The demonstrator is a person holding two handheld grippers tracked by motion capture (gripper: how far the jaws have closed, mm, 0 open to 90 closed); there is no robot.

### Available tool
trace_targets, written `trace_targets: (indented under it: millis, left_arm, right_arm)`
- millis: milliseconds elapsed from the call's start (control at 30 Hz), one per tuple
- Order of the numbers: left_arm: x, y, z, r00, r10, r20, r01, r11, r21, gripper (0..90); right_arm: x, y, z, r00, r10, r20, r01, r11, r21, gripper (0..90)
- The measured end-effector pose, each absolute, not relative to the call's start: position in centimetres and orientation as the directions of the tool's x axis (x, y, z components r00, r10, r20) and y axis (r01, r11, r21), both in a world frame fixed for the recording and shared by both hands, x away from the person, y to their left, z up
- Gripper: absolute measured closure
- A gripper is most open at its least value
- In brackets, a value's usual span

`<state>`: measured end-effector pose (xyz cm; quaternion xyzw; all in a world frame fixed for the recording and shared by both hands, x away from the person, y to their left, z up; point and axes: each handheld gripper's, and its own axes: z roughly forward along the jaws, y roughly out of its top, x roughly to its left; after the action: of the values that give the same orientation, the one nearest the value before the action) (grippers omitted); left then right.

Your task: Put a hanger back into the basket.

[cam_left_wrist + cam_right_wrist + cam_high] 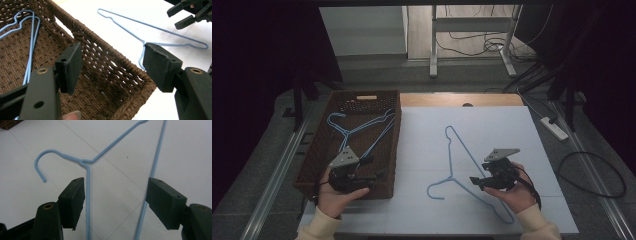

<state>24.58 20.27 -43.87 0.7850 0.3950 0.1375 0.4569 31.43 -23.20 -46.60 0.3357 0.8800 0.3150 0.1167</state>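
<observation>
Up close, the right gripper (115, 202) gapes released over the blue hanger (88, 195), grasping nothing.

right gripper (115, 195): jaws wide | blue hanger (88, 195): flat between, seemingly untouched

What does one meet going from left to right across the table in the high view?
Brown wicker basket with blue hangers inside, left gripper at the basket's near end → blue wire hanger on the white sheet → right gripper.
</observation>
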Motion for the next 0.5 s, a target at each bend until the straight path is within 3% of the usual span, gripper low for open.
trace_targets:
  millis: [500]
  left_arm:
    - [24.8,20.1,-44.3,0.649,0.747,-0.148,0.504,-0.276,0.818,32.5]
  right_arm:
    - [31.0,-21.0,-47.9,-0.786,0.618,-0.008,0.528,0.678,0.512,37.6]
